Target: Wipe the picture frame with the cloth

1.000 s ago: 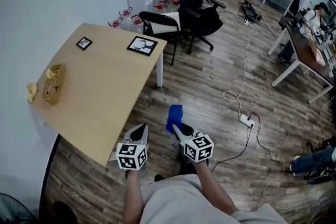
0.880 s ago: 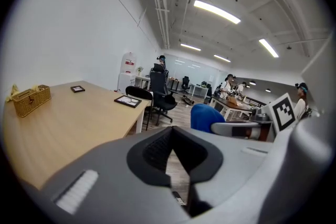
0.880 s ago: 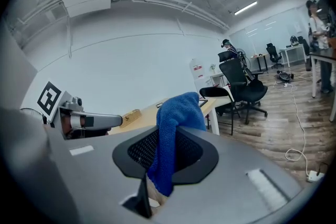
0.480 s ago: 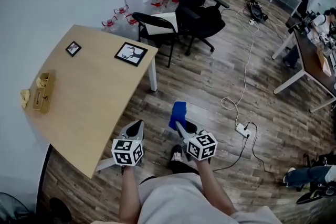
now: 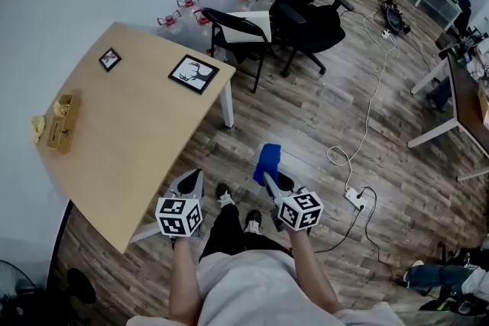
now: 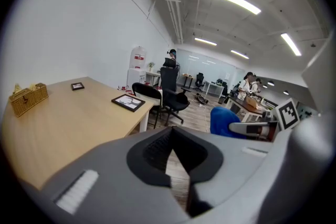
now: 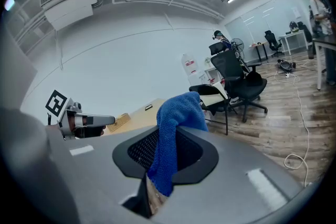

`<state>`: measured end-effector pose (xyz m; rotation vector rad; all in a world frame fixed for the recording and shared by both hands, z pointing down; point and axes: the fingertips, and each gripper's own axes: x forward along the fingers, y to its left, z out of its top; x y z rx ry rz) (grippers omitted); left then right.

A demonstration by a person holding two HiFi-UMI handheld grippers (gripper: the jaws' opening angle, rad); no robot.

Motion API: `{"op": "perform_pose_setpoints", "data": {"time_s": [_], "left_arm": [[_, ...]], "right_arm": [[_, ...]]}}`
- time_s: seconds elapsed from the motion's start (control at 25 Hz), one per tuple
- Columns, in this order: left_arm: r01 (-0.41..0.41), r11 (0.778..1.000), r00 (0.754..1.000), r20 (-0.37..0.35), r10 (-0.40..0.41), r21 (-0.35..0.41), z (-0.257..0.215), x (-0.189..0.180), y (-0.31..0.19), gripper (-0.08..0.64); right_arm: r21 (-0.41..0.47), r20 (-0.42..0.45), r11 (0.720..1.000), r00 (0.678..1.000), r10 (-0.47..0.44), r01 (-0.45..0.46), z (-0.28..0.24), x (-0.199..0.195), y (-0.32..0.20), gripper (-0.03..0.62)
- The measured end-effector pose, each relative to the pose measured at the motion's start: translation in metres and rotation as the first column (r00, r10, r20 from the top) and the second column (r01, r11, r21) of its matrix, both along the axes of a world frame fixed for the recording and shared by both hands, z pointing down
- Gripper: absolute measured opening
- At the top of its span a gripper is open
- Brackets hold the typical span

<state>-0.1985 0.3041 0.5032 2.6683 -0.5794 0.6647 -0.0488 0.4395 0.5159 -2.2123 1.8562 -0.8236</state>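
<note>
Right gripper clamps the blue cloth, plain in its own view; left gripper closed, empty. Head view alone catches the picture frame.

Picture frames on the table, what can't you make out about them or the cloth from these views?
- Larger frame: its picture and any dust are too small in the head view, and foreshortened in the left gripper view.
- Small frame: too small in every view.
- Blue cloth: its lower end is hidden inside the right gripper, between its jaws.
</note>
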Motion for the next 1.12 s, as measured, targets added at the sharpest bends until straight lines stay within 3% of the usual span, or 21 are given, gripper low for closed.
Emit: {"op": "perform_pose_setpoints", "data": {"time_s": [0.2,0.48,0.64,0.88,1.12], "left_arm": [[0.050,0.999,0.999,-0.013,-0.050,-0.010,0.005,0.017,-0.028,0.052],[0.074,0.997,0.996,-0.047,-0.072,0.032,0.006,0.053,-0.087,0.052],[0.101,0.994,0.994,-0.049,-0.098,0.046,0.005,0.068,-0.130,0.052],[0.167,0.986,0.984,-0.060,-0.166,0.008,0.010,0.089,-0.208,0.052],[0.162,0.987,0.986,-0.028,-0.162,-0.007,0.016,0.114,-0.278,0.052]], "right_arm": [[-0.017,-0.016,0.999,0.999,-0.046,0.046,0.006,0.019,-0.022,0.061],[-0.024,-0.072,0.996,0.994,-0.086,0.085,0.003,0.066,-0.078,0.061],[-0.025,-0.084,0.993,0.990,-0.115,0.113,0.000,0.087,-0.125,0.061],[-0.039,-0.086,0.984,0.980,-0.179,0.177,0.001,0.108,-0.207,0.061],[-0.063,-0.031,0.985,0.986,-0.161,0.159,0.014,0.143,-0.290,0.061]]}}
